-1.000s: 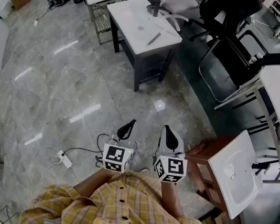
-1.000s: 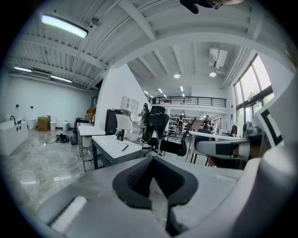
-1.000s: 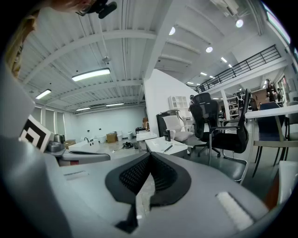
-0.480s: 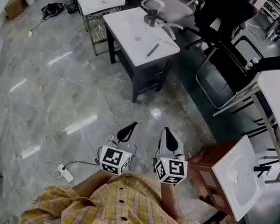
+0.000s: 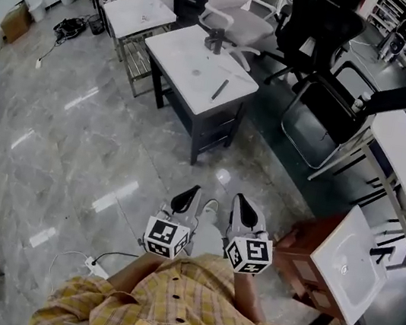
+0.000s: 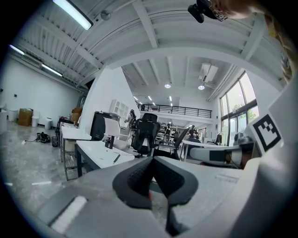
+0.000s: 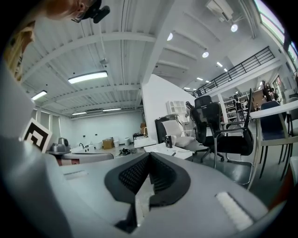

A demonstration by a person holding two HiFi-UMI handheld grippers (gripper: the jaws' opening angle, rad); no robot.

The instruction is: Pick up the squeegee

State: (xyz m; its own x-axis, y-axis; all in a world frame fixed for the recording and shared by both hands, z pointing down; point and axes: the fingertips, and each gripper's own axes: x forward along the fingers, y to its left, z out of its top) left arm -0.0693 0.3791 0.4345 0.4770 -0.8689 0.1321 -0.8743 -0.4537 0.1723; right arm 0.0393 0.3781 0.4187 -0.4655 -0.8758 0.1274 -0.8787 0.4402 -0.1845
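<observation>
A thin dark squeegee (image 5: pixel 220 90) lies on the white-topped table (image 5: pixel 187 70) across the floor, far ahead of both grippers. A small dark upright object (image 5: pixel 216 40) stands at that table's far edge. My left gripper (image 5: pixel 189 192) and right gripper (image 5: pixel 245 201) are held side by side over the grey marble floor, close to the person's body and pointing towards the table. Both are shut with nothing between the pads. In the left gripper view the squeegee (image 6: pixel 116 158) shows small on the table, beyond the left gripper (image 6: pixel 152 160). The right gripper (image 7: pixel 149 155) also faces the table (image 7: pixel 163 148).
Black office chairs (image 5: pixel 337 95) and a white chair (image 5: pixel 236 9) stand behind and right of the table. A second small table (image 5: pixel 140 10) is at the back left. A wooden cabinet with a white sink (image 5: pixel 348 263) stands close on the right. A power strip and cable (image 5: pixel 97 267) lie on the floor near the person's feet.
The person has walked towards the white table, which now sits nearer and lower in the head view. Both grippers travelled forward with the person and stayed shut.
</observation>
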